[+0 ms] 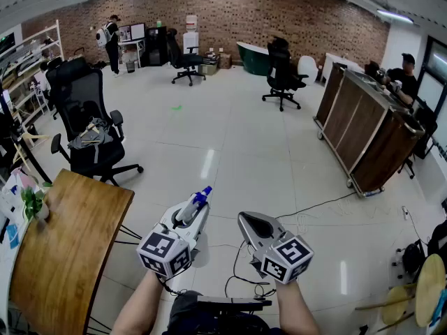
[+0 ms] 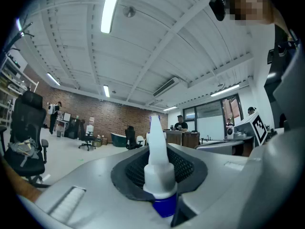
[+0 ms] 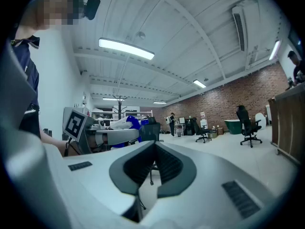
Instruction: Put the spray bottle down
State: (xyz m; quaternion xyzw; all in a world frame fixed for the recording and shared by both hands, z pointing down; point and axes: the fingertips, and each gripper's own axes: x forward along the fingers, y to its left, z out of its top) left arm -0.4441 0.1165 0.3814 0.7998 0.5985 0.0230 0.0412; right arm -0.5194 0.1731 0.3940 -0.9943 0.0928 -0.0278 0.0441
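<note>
Over the pale floor I hold both grippers level, side by side. My left gripper (image 1: pixel 198 204) is shut on the spray bottle (image 1: pixel 190 211), a white bottle with a blue tip that pokes out ahead of the jaws. In the left gripper view the bottle's white nozzle and blue collar (image 2: pixel 157 171) stand upright between the dark pads of the left gripper (image 2: pixel 159 156). My right gripper (image 1: pixel 246 220) is to its right, jaws together with nothing held. In the right gripper view the tips of the right gripper (image 3: pixel 153 151) meet, and the bottle (image 3: pixel 132 123) shows at the left.
A round-cornered wooden table (image 1: pixel 63 257) stands at the lower left, with a black office chair (image 1: pixel 91 131) behind it. A long wooden counter (image 1: pixel 363 128) runs along the right. Cables (image 1: pixel 307 222) trail over the floor ahead. Yellow stools (image 1: pixel 419 292) sit at the lower right. People stand far back.
</note>
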